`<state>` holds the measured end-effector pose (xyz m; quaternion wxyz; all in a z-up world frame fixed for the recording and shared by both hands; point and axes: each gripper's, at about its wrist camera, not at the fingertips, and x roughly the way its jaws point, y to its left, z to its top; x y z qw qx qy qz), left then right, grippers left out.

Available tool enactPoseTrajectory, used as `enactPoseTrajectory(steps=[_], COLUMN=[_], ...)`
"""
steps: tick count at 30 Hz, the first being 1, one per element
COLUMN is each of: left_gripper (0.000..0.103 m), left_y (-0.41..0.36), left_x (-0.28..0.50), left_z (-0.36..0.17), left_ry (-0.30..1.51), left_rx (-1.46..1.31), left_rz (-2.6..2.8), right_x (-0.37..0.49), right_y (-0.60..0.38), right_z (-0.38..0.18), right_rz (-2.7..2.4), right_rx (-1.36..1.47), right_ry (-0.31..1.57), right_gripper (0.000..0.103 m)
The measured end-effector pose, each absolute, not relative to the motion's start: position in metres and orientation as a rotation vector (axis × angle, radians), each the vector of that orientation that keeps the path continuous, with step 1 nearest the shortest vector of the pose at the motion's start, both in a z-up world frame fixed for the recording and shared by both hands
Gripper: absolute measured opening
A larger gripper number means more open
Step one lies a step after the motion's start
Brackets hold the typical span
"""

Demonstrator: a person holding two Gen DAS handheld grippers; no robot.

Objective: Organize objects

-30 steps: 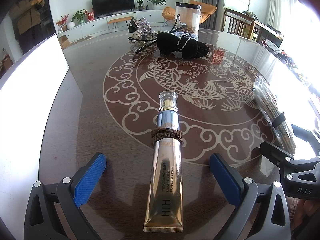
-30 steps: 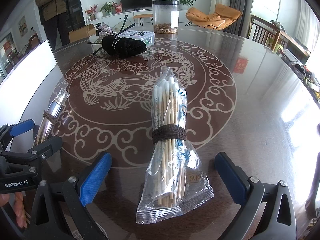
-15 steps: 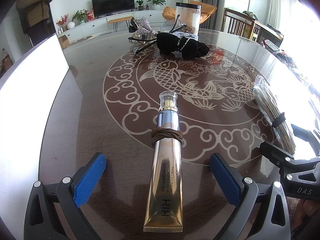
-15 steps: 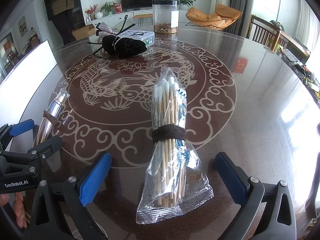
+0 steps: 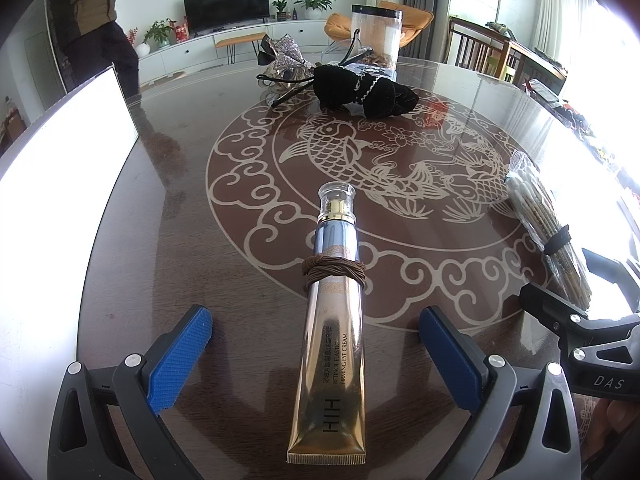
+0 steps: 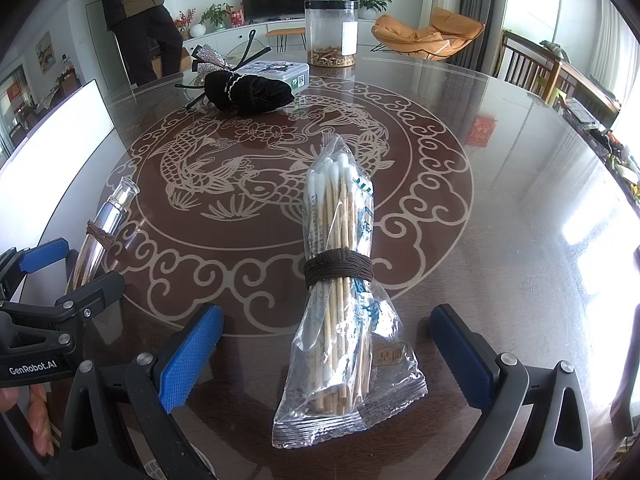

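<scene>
Tube (image 5: 334,332) lies on the worktop (image 5: 192,216) between the left gripper's (image 5: 316,356) spread jaws, cap toward 12 o'clock. Swab pack (image 6: 340,292) lies likewise between the right gripper's (image 6: 326,354) spread jaws.

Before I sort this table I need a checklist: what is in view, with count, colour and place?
Eye cream tube: one, gold and silver, between the left gripper's fingers.
Hair ties: two, brown, one around the tube, one around the swab bag.
Cotton swab bag: one, clear, between the right gripper's fingers.
Black pouch: one, far side of table.
Clear jar: one, black lid, far edge.
White box: one, behind the pouch.
Glitter bow: one, silver, far side.
Table: one, brown, fish pattern.
Left gripper: open.
Right gripper: open.
</scene>
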<state>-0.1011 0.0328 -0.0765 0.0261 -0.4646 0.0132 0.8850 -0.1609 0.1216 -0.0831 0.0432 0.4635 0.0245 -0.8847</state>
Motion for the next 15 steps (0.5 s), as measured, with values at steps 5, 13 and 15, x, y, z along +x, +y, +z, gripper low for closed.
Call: enactPoseTrajectory(steps=[5,13,15], left_gripper=[0.103,0.103,0.103], left_y=[0.0330,0.0333,0.0333], left_x=[-0.1010,-0.1007,-0.1009], left_z=[-0.0766,-0.0766,-0.0767], left_ry=[0.041,0.040,0.040], left_rx=[-1.436,-1.436,-1.436], left_rz=[2.736,2.737,2.737], right_x=[-0.1608,-0.1609,-0.1609], right_y=[0.1216,0.1215,0.1215], right_z=[-0.0831,-0.0831,-0.0832], right_rz=[-2.704,-2.702,-2.702], right_rx=[1.416,1.415,1.415], right_ry=[0.077,0.078,0.078], right_gripper=[0.103,0.103,0.103])
